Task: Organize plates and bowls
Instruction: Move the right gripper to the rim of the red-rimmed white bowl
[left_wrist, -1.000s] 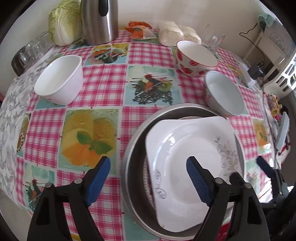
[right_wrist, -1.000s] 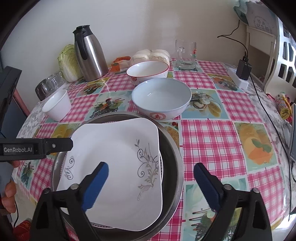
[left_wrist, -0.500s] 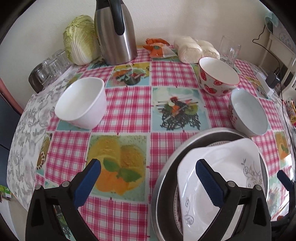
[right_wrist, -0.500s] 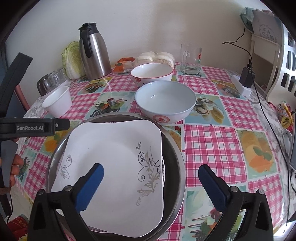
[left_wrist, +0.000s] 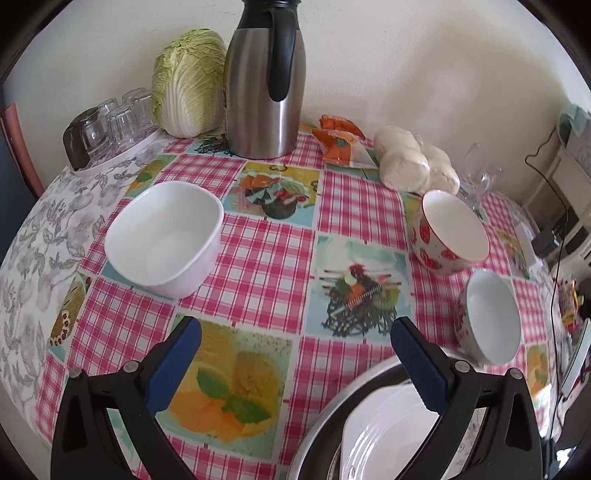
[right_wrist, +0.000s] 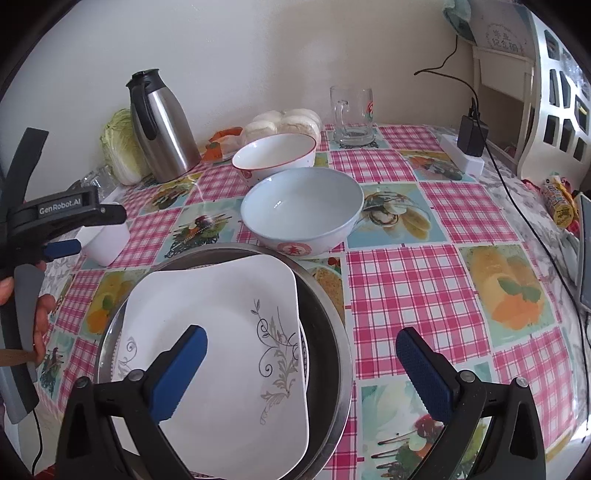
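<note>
Nearest us, the right gripper (right_wrist: 301, 363) stands wide, nothing between its pads, above the square white plate (right_wrist: 221, 332) lying tilted in the metal basin (right_wrist: 332, 332) at the table's near edge. The left gripper (left_wrist: 295, 354) is equally wide and empty, over bare checked tablecloth (left_wrist: 266, 258) just left of the basin. Beyond, the pale blue bowl (right_wrist: 301, 208) touches the basin's far rim; behind it the red-rimmed bowl (right_wrist: 275, 155). Toward the left edge sits the small white bowl (left_wrist: 166, 236). At the far edge we note a steel flask (left_wrist: 264, 81), cabbage (left_wrist: 188, 81) and glass mug (right_wrist: 351, 110).
</note>
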